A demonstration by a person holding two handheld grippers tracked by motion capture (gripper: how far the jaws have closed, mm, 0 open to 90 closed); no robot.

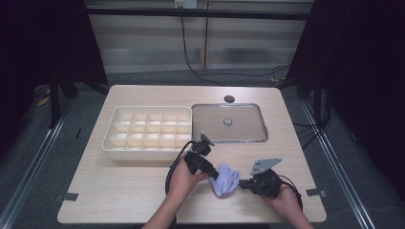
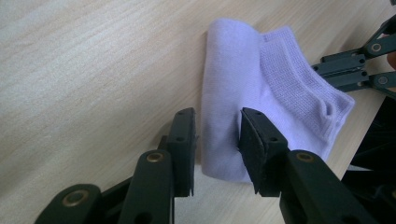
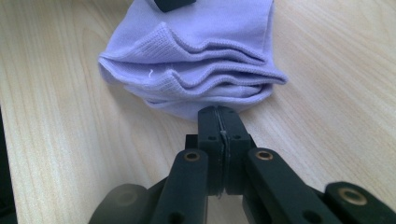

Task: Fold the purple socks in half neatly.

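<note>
Sock [image 1: 225, 179] lies on the worktop [image 1: 119, 186] between both claws. Left claw [image 2: 217, 140]: jaws part-open, straddling the sock's rolled end, pads at or near the fabric; contact uncertain. Right claw [image 3: 218, 122]: jaws closed tight, pinching the sock's folded edge at their tips.

Sock [image 2: 233, 93] soft ribbed knit; table [image 2: 93, 70] matt wood-grain, probably laminate.

A recording lab or test studio is suggested: the pale wooden surface [image 1: 143, 191] is flanked by black curtains [image 1: 363, 71] and metal floor rails [image 1: 28, 171]. Cables [image 1: 191, 62] are trailed across grey carpet before plain wall panels [image 1: 153, 38].
</note>
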